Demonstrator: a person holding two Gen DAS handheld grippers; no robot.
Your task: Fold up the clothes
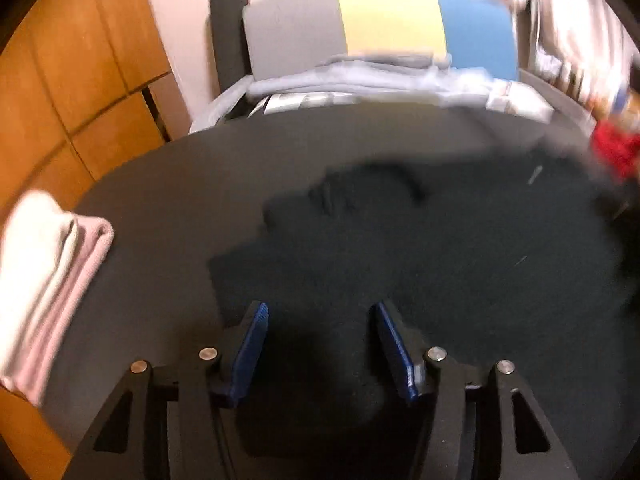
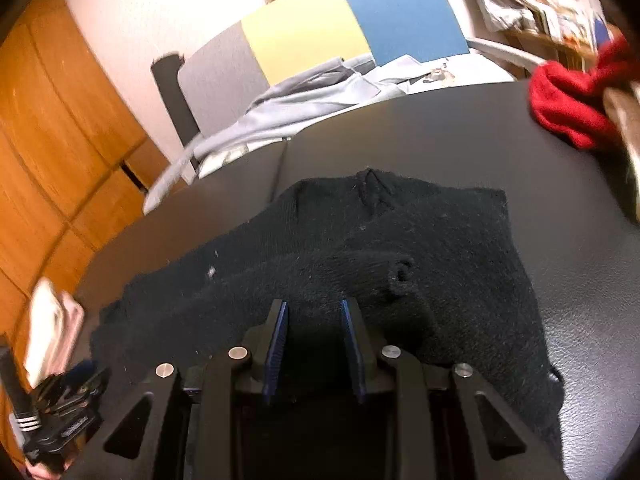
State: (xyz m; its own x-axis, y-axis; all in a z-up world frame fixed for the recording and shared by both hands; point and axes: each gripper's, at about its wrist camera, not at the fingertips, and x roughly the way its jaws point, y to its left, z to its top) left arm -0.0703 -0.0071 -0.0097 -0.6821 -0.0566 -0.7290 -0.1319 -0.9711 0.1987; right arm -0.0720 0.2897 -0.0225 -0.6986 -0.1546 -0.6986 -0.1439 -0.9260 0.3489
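A black knit garment (image 2: 440, 248) lies spread and rumpled on the dark table (image 2: 460, 128). My right gripper (image 2: 315, 307) is at the garment's near edge. Its blue pads (image 2: 280, 336) are drawn close on a raised fold of the black fabric, which drapes away on both sides. In the blurred left wrist view the same black garment (image 1: 420, 248) lies just ahead of my left gripper (image 1: 321, 307). The left jaws stand wide apart over its near-left part, with nothing between the pads.
A folded white and pink cloth (image 1: 44, 280) sits at the table's left edge. A red garment (image 2: 568, 104) lies at the far right. Behind the table stands a grey, yellow and blue chair (image 2: 312, 28) piled with pale blue clothes (image 2: 304, 96). Wooden cabinets (image 1: 80, 80) fill the left.
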